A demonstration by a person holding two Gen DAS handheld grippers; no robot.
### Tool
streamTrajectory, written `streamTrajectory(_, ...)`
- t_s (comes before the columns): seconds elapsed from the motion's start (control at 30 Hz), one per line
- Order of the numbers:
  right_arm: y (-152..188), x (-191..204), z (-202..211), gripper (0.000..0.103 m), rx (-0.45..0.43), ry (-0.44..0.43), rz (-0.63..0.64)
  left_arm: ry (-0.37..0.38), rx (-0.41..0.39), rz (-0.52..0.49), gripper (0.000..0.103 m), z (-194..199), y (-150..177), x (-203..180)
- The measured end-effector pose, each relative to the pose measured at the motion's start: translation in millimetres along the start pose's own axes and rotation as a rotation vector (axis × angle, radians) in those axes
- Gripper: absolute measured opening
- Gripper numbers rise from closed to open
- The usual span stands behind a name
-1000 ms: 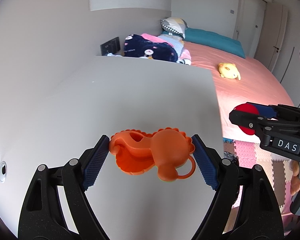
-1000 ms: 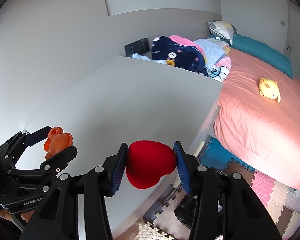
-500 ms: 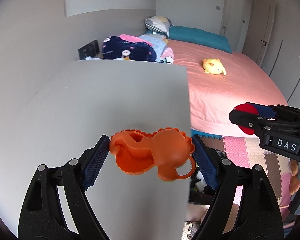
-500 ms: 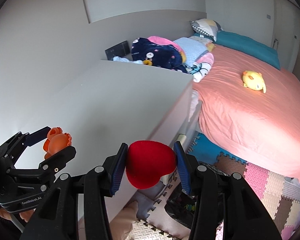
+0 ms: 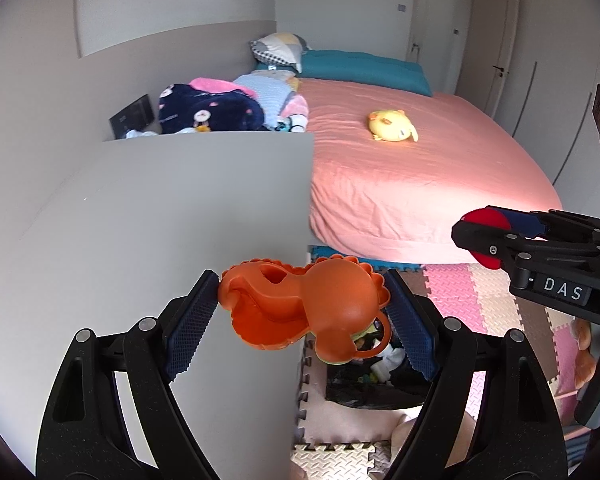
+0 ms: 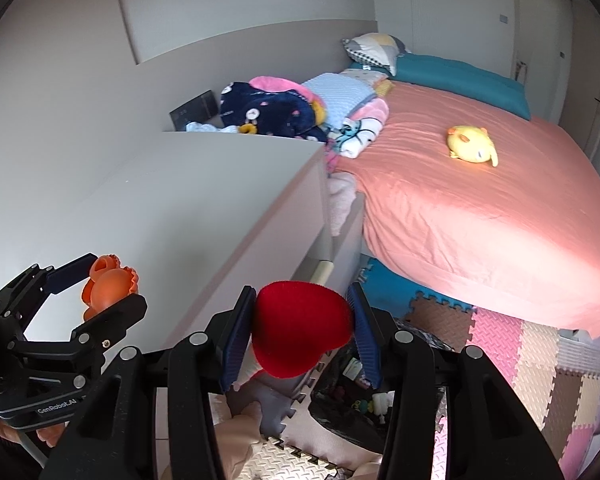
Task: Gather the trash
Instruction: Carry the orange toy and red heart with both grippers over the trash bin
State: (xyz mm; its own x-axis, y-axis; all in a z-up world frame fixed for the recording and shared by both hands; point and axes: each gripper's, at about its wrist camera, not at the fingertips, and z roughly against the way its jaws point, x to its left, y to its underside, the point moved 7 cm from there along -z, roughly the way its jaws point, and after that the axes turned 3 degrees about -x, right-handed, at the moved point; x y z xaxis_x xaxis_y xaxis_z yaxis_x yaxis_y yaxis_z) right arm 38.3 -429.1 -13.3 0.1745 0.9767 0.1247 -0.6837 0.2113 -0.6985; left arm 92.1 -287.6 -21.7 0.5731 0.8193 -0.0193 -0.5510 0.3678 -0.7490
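Observation:
My left gripper (image 5: 302, 312) is shut on an orange plastic toy (image 5: 300, 308) and holds it in the air above the right edge of the grey cabinet top (image 5: 160, 208). It also shows in the right wrist view (image 6: 100, 284), at the left. My right gripper (image 6: 302, 332) is shut on a red plush heart (image 6: 300, 328), held in the air past the cabinet edge. The heart also shows in the left wrist view (image 5: 486, 220). A black trash bag (image 6: 356, 404) with small items inside lies open on the floor below both grippers; it also shows in the left wrist view (image 5: 372, 380).
A bed with a salmon sheet (image 5: 412, 176) stands to the right, with a yellow plush (image 5: 392, 126) on it. Blankets and pillows (image 5: 220, 108) are piled at its head. Coloured foam mats (image 6: 532, 364) cover the floor. Cabinet drawers (image 6: 284, 236) face the bed.
Both grippers have moved right, off the cabinet top toward its edge, each still holding its item. The floor and the trash bag have come into view below them.

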Motion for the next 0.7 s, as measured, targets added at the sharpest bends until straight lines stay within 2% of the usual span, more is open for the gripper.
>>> streamTrajectory(0.7, 12.7, -91.4, 23.5, 0.049, -0.016, 0.107, -0.12, 0.124, 0.019, -0.102, 0.08, -25.6, -14.1, -89.0)
